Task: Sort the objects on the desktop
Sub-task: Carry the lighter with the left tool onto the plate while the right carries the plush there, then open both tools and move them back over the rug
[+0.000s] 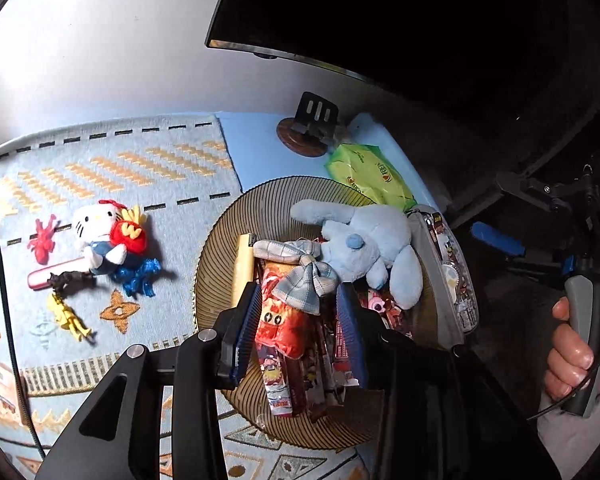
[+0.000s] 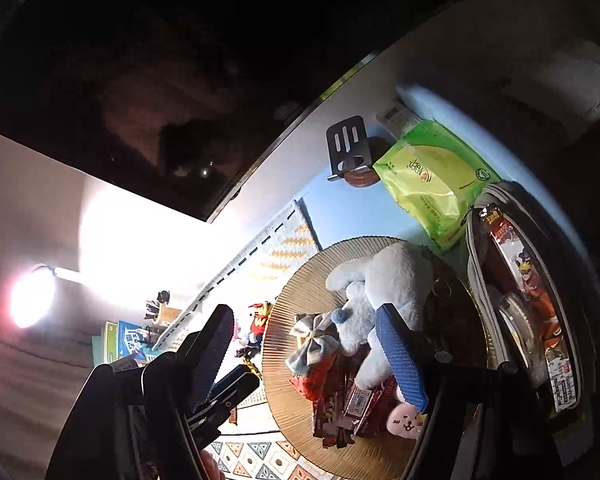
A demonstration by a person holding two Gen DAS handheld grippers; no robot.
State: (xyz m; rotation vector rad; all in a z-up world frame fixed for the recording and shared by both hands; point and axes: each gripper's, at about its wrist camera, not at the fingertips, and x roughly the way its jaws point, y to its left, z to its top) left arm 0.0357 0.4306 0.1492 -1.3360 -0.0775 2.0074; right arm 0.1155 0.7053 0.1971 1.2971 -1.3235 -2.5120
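Sorting is judged partly done: the round ribbed tan tray (image 1: 216, 248) holds a pale blue plush rabbit (image 1: 364, 244) and red snack packets (image 1: 284, 320), 1 white cat plush (image 1: 100, 236) remains on the desk's patterned blue mat (image 1: 100, 160), and the left tool (image 1: 300, 320) and right tool (image 2: 308, 352) hover open, holding nothing.

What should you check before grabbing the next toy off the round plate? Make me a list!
1. Left hand-held gripper open: ok, pads stand apart around the red snack packet.
2. Right hand-held gripper open: ok, nothing pinched.
3. Blue bunny plush on the round plate: ok.
4. Checked bow off the packet: not ok, it lies on top.
5. Packet loose from the wrappers beneath: cannot tell.
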